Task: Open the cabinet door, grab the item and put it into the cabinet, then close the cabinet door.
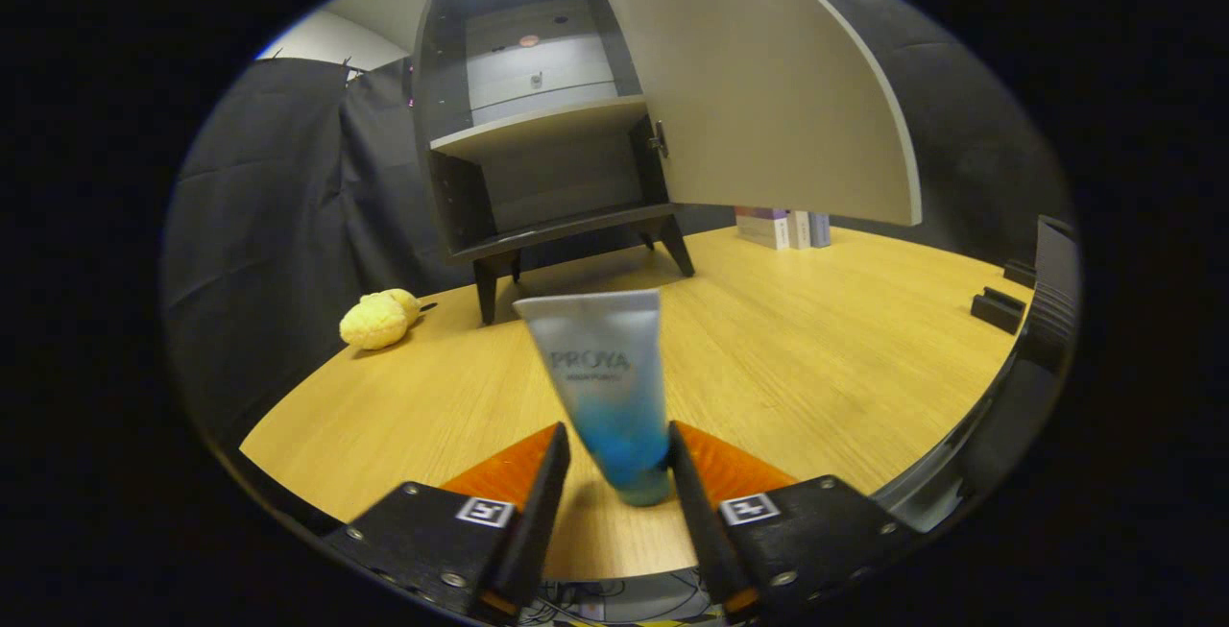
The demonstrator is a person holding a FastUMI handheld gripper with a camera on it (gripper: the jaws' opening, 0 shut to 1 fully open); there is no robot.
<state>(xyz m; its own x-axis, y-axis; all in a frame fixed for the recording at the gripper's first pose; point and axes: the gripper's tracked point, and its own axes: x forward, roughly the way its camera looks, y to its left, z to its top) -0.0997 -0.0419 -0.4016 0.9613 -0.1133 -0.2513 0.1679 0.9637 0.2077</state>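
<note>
A white-to-blue squeeze tube [608, 387] stands cap-down between my fingers, its flat crimped end pointing up and away. My gripper [619, 459] is shut on the tube's blue lower part, held above the wooden table [816, 358]. Beyond the tube stands a small dark cabinet [547, 128] on short legs. Its pale door [759, 80] is swung wide open to the right. Inside, a pale shelf [538, 128] splits it into an upper and a lower compartment, and both look bare.
A yellow plush toy [379, 318] lies on the table left of the cabinet's front leg. Some boxes [783, 227] stand behind the open door. Dark blocks [999, 305] and a dark device [1051, 310] sit at the table's right edge.
</note>
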